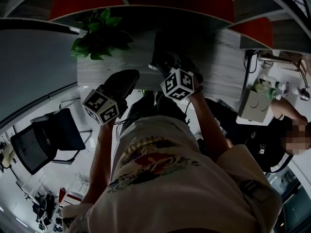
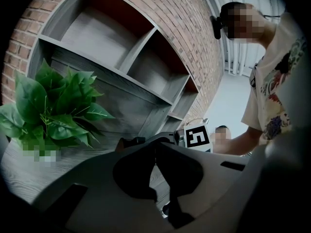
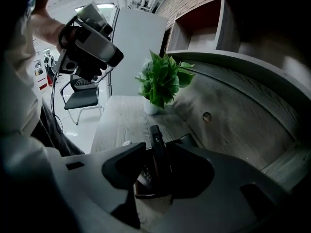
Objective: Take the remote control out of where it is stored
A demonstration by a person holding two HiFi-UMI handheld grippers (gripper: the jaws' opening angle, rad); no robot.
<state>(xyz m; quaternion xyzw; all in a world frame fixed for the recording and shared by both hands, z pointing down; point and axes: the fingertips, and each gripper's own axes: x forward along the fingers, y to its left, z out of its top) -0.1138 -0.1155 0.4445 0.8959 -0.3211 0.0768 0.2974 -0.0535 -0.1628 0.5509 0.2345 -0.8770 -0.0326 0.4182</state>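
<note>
R gripper jaws wide apart, not pinching — 1 remote control stands upright btwn them. Its foot sits in a dark holder on the tabletop, mostly hidden by the jaws. L gripper jaws closed, empty. Beyond: 1 potted plant, 1 chair. Head view dark — remote hidden there.

Two grippers, one potted plant

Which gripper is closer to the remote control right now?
Right. The right gripper has its open jaws either side of the remote control; the left gripper is raised, well off to the side, jaws together.
</note>
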